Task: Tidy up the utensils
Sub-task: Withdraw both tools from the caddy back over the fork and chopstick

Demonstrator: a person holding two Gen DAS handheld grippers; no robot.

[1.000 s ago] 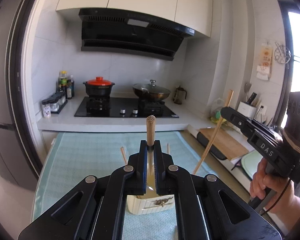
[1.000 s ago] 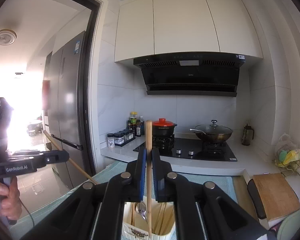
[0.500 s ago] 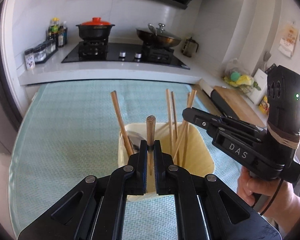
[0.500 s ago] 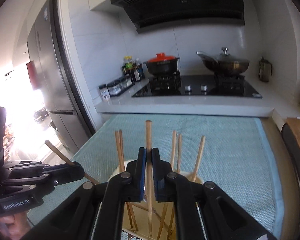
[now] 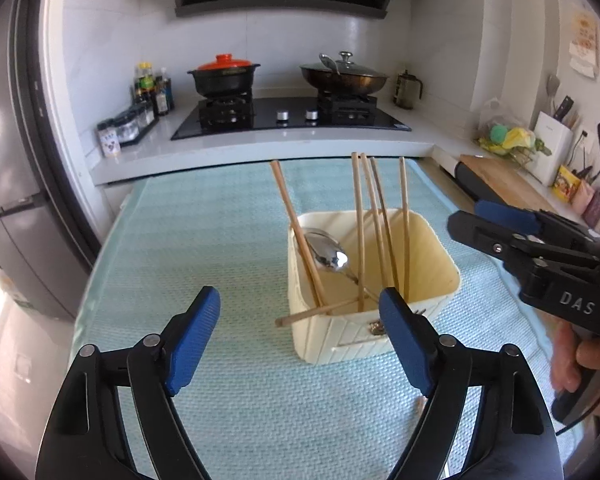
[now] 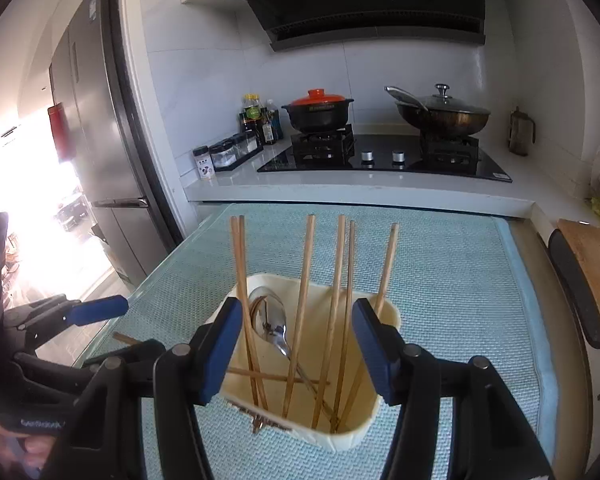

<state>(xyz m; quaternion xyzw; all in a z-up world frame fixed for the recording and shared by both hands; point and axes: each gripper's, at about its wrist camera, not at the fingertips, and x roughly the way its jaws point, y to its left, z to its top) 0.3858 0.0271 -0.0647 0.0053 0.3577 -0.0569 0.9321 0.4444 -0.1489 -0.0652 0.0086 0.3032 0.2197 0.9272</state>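
Standing on the light-blue woven mat (image 5: 220,240), the cream utensil holder (image 5: 432,320) serves as the reference point for all positions below.

Left gripper (image 5: 300,322): jaws spread wide, holding nothing. Its right blue pad sits just in front of the holder's near wall; its left pad hangs over the mat, to the left of the holder.

Right gripper (image 6: 296,344): jaws likewise spread wide, holding nothing. Seen from its own camera, the two blue pads flank the holder's rim on either side. In the left wrist view this gripper appears to the right of the holder, apart from it.

Contents of the holder:
- Several wooden chopsticks (image 6: 303,300) stand inside, leaning at slightly different angles, their upper ends well above the rim.
- One chopstick (image 5: 320,312) lies nearly flat, with one end projecting past the holder's near left corner.
- A metal spoon (image 5: 328,254) rests inside against the left wall, bowl up.

Behind the holder, past the mat's far edge, a white counter carries a black hob (image 5: 292,118) with a red-lidded pot (image 5: 224,76) and a lidded wok (image 5: 344,76).
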